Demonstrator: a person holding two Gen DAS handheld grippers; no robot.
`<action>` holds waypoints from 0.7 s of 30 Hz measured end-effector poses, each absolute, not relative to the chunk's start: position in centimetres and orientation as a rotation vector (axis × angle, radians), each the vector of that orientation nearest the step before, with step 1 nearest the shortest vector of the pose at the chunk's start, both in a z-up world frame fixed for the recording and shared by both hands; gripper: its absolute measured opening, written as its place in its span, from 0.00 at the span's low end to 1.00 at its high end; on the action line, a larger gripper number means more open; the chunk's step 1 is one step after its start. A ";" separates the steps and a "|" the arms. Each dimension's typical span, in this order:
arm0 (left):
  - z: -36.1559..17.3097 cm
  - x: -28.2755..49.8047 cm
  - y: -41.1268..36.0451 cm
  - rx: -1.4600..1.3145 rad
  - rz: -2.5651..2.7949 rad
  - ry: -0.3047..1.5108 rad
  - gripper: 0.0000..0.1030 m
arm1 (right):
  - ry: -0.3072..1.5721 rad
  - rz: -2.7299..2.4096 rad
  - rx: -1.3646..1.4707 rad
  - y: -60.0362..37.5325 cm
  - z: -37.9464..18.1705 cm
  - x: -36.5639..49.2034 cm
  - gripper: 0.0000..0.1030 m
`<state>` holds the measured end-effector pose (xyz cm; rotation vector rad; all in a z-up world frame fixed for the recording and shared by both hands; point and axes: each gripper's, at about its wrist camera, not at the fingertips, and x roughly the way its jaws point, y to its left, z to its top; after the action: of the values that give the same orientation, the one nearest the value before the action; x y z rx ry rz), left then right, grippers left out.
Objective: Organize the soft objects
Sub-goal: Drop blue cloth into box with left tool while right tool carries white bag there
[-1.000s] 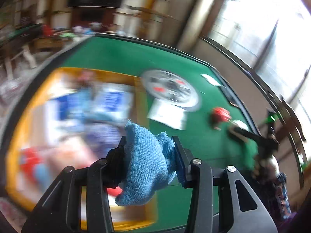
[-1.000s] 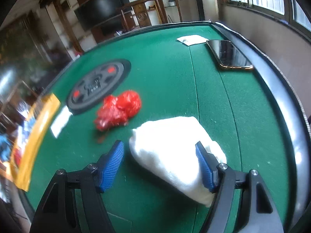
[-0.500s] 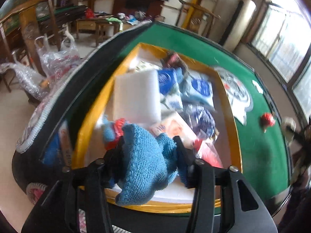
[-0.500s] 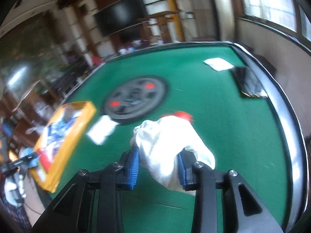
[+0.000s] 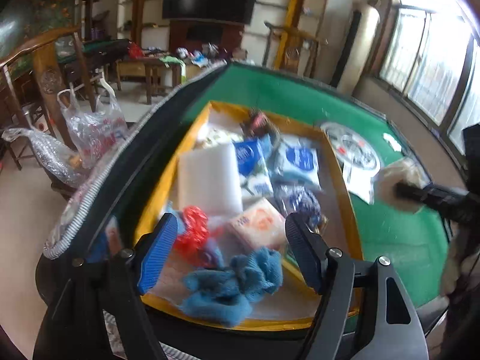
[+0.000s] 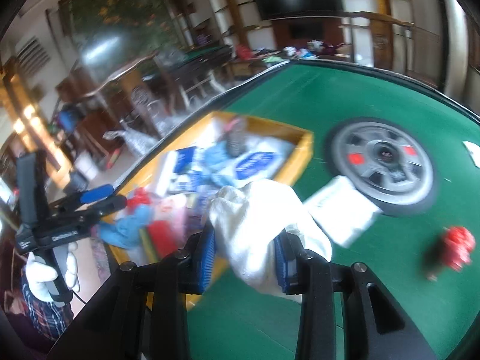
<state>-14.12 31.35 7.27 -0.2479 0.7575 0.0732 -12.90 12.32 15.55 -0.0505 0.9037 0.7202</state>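
The left gripper tilts down over the near end of the yellow tray, which sits at the left edge of the green table. Its jaws have just been opening and stand wide apart, released; the blue cloth lies crumpled below them in the tray's near end, touching neither pad. In the right wrist view a white-gloved hand grips this tool's handle at the far left, the fingers reaching out over the tray.

The tray also holds a white foam block, blue-and-white packets and a red crinkled piece.

The right gripper angles down beside the tray's right wall, jaws clenched on the white cloth, which bulges above and hangs below the blue pads. Right of it a paper slip, a grey wheel-shaped disc and a red ball lie on the felt.
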 end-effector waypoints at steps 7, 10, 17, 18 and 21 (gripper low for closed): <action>7.0 -14.7 33.9 -0.330 0.098 0.730 0.72 | 0.943 0.734 -0.070 18.2 13.2 -11.4 0.30; 6.5 -14.6 34.2 -0.346 0.096 0.741 0.72 | 0.957 0.702 -0.105 19.5 12.6 -11.0 0.30; 6.6 -14.5 33.8 -0.318 0.105 0.742 0.72 | 1.055 0.649 -0.140 21.2 10.7 -9.5 0.30; 6.7 -14.5 33.6 -0.305 0.117 0.738 0.72 | 1.055 0.633 -0.146 21.2 10.7 -9.1 0.30; 6.9 -14.6 33.2 -0.264 0.167 0.731 0.72 | 1.001 0.541 -0.249 21.9 11.0 -8.4 0.30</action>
<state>-14.60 33.19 6.89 -0.2637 0.7310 0.1670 -8.38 21.87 11.01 -0.2485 1.0006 0.5410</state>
